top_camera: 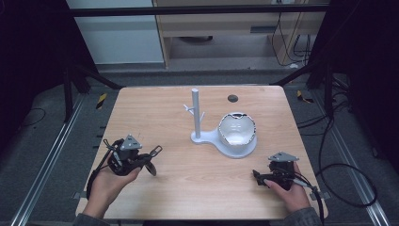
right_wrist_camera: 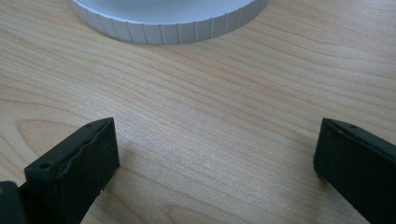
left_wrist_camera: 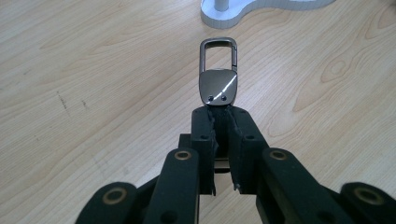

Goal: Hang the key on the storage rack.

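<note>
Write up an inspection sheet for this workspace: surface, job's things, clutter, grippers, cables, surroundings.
Surface: wooden table, light grain, a dark round grommet near the far edge.
Job's things: metal keychain clip clamped in the left gripper, held above the table; white stand with side pegs, its base carrying a shiny bowl.
Clutter: nothing seen.
Grippers: left gripper shut on the clip; right gripper open, jaws wide apart, low over bare wood.
Cables: black cable trailing from the right gripper onto the floor.
Surroundings: grey floor, dark frame posts, wooden furniture behind.
</note>
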`<state>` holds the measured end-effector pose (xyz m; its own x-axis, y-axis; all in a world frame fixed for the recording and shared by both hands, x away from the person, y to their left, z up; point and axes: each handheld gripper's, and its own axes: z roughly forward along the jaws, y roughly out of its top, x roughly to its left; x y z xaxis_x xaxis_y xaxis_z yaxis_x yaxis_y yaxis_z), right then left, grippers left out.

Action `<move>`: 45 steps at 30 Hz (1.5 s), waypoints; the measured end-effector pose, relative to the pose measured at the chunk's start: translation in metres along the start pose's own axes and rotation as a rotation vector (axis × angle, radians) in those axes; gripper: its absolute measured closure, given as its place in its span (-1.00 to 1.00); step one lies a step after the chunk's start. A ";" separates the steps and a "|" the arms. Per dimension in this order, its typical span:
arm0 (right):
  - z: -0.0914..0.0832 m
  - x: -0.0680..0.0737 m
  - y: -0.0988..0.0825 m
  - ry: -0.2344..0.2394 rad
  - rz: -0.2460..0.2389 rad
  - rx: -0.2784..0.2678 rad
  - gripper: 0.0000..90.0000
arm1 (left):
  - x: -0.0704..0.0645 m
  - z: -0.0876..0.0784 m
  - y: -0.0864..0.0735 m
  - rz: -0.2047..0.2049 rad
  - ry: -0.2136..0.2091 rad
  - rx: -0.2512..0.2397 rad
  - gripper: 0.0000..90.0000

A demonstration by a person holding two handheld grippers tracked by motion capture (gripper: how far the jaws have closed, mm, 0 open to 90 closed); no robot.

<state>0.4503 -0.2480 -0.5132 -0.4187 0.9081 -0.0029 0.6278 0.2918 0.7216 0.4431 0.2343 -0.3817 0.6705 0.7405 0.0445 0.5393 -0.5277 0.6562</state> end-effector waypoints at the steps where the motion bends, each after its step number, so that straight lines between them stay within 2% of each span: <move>1: 0.000 0.000 0.000 0.000 0.000 0.000 -0.99 | 0.000 0.000 0.000 -0.001 -0.002 -0.002 0.80; 35: 0.000 0.000 0.000 0.000 0.000 0.000 -0.99 | -0.005 0.000 0.013 -0.002 0.013 -0.075 0.80; 45: 0.000 0.000 0.000 0.001 0.000 0.000 -0.99 | -0.009 0.000 0.021 0.010 0.019 -0.093 0.80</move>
<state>0.4502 -0.2480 -0.5132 -0.4192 0.9079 -0.0023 0.6276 0.2916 0.7219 0.4479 0.2165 -0.3686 0.6658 0.7433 0.0651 0.4820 -0.4951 0.7229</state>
